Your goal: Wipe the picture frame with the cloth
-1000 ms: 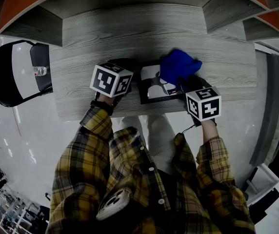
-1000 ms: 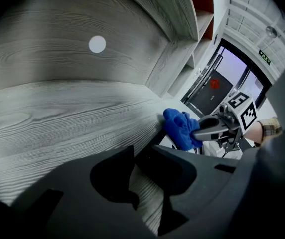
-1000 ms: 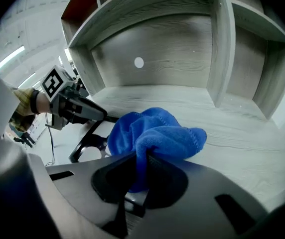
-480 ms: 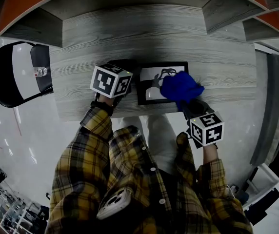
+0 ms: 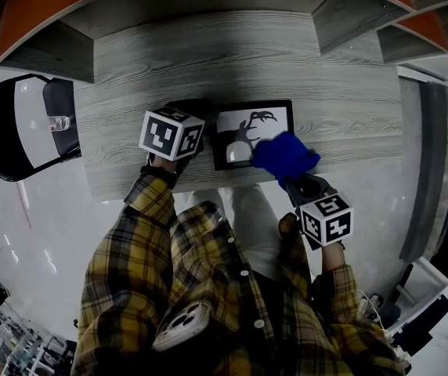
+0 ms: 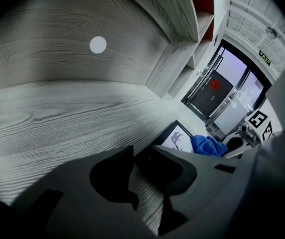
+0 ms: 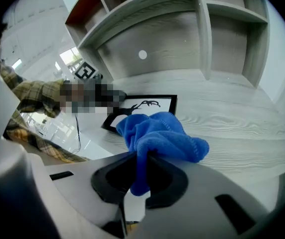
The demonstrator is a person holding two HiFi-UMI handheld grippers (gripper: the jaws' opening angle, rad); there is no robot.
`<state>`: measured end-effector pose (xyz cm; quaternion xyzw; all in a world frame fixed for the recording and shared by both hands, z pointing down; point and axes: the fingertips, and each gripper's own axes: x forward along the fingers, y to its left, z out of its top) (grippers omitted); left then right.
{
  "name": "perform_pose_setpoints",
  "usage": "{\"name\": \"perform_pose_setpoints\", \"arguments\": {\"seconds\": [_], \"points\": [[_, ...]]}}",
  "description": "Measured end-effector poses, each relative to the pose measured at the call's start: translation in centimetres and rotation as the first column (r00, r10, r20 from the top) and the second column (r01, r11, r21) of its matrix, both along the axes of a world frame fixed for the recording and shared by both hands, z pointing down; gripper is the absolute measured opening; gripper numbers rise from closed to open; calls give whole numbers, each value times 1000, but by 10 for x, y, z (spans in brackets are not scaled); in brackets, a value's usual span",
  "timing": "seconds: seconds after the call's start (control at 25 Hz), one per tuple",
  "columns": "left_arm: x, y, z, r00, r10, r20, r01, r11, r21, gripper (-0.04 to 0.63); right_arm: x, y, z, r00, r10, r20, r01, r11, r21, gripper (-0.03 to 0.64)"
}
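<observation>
Glossy white floor (image 5: 44,225) spreads round the work area on the left and near sides. A flat grey desk (image 5: 247,53) of long-grained wood carries a flat rectangular black picture frame (image 5: 243,128), which lies close to the desk's front edge. Its white picture shows a dark antlered shape. Beyond the picture frame rises boxy grey wood-grain shelving (image 7: 182,14) with orange panels at the sides. Well left of the picture frame, off the desk, stands a rounded black-and-white chair (image 5: 20,131) with a smooth shell. On the near side of the picture frame are the sleeves of the person's soft yellow plaid shirt (image 5: 153,257).

The left gripper (image 6: 137,176) sits at the picture frame's left edge. Its dark curved jaws stand apart and unclenched, with bare desk wood between them. One jaw tip overlaps the frame's near left corner; I cannot tell whether it presses there. The right gripper (image 7: 140,176) is near the picture frame's near right corner, clenched on a bunched blue terry cloth (image 7: 157,133). The fluffy wad bulges beyond the jaws and a fold hangs down between them. In the head view the cloth covers the frame's near right corner and hides that part of the picture.

A small flat white round disc (image 6: 98,45) is set in the back panel beyond the picture frame.
</observation>
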<state>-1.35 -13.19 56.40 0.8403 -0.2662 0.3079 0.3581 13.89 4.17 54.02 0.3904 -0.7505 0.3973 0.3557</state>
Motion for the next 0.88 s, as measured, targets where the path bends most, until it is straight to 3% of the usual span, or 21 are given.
{"name": "perform_pose_setpoints", "arguments": {"seconds": [0.16,0.32,0.52,0.72,0.88], "points": [[-3,-2,-3,1000,-23,-4,24,999,44,106,1,-19,-31,997,55,48,-59,995,87,48],[-11,-2,-22,993,-98,-69,100,994,38,106,1,-36,-74,990,96,108,-114,977,181,48],[-19,-8,-81,977,-132,-169,153,981,117,106,-6,-68,-136,950,134,283,-216,935,282,48],[-11,3,-155,943,-102,-316,164,970,178,90,-17,-94,-207,901,88,425,-270,880,391,48],[-8,10,-218,912,-65,-405,182,949,257,57,-28,-109,-255,870,16,493,-282,836,470,48]]}}
